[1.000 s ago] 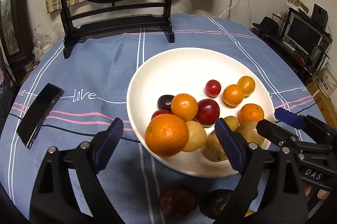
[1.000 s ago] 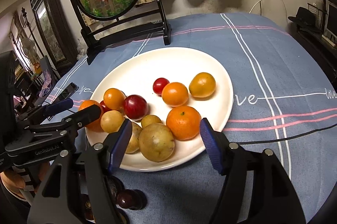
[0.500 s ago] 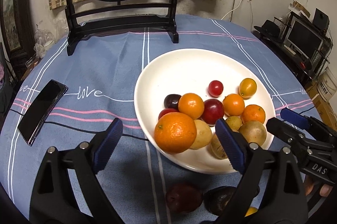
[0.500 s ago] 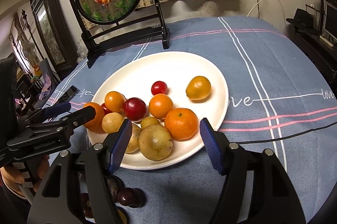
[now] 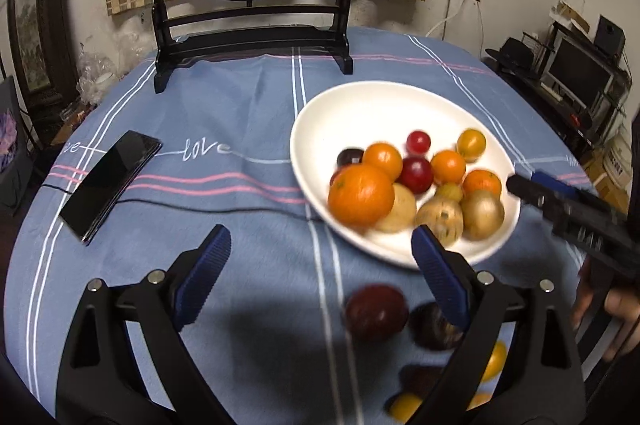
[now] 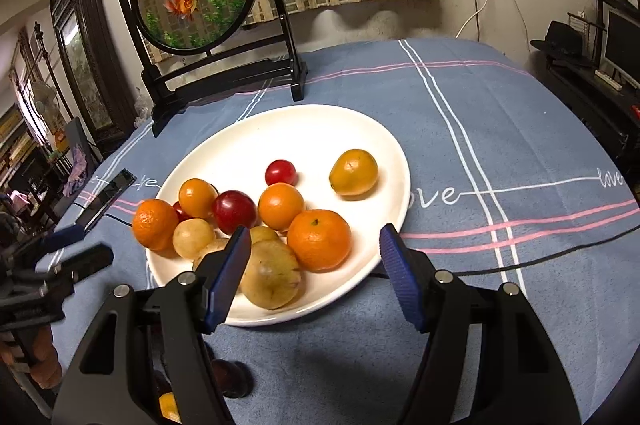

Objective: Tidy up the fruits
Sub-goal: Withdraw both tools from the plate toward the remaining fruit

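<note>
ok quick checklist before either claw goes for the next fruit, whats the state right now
1. Left claw open and holding nothing: ok.
2. Right claw open and holding nothing: ok.
3. All fruit on the white plate: not ok; a dark red fruit and others lie on the blue tablecloth at its near rim.
4. Room left on the plate: ok, far half bare.
5. Left view sharp enough to aim: not ok, blurred.
6. Black phone apart from the fruit: ok.

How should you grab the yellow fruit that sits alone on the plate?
Probably from above, with the right hand-held gripper open. Close across the narrow middle of the yellow fruit: it lies on its side, one end slightly pointed, apart from the other fruit, leaving finger room on the plate.
</note>
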Demonstrator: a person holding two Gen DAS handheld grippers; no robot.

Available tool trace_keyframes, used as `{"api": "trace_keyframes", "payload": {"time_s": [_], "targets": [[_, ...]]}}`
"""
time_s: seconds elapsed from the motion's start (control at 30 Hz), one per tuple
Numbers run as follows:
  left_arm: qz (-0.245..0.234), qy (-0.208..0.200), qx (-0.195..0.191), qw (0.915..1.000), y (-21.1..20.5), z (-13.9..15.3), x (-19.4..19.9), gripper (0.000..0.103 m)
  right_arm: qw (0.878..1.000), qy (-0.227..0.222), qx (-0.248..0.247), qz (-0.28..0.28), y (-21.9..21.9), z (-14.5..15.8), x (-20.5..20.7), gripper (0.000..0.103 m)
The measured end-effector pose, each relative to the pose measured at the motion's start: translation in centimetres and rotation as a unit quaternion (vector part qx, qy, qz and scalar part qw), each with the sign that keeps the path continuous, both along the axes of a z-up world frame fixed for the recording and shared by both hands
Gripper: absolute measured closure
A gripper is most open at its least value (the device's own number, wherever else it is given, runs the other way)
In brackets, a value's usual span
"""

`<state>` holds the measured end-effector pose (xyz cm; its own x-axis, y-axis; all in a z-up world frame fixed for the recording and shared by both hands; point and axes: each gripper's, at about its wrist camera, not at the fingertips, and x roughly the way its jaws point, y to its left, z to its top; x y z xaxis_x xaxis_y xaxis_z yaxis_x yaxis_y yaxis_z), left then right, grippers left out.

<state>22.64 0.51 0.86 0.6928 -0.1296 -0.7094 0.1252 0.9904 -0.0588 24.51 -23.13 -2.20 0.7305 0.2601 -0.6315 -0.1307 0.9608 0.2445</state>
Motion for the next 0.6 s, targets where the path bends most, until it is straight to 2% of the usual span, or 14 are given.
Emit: {"api": "trace_keyframes", "payload": {"time_s": [0.13, 0.3, 0.47, 0.6], "targets": [[0.001, 0.013, -0.004, 0.9999, 0.8, -1.1, -1.3, 0.010, 1.000, 0.004, 0.018, 0.003, -0.4, -0.3, -1.4, 0.036], [-0.006, 0.028, -0.008, 0.9995, 1.2, -1.6, -2.0, 0.010, 0.997, 0.038, 0.055, 0.042, 0.0, -0.9, -4.5, 0.036], [-0.024, 0.020, 0.011, 0.9995, 0.6, -1.4, -3.8, 0.009, 0.995, 0.038, 0.003, 0.097, 2.6, -0.2, -8.3, 0.036], [-0.025, 0.027, 0.011, 0.9993, 0.7, -2.0, -4.9, 0.009, 0.991, 0.043, -0.018, 0.124, 3.9, -0.3, -10.6, 0.036]]}}
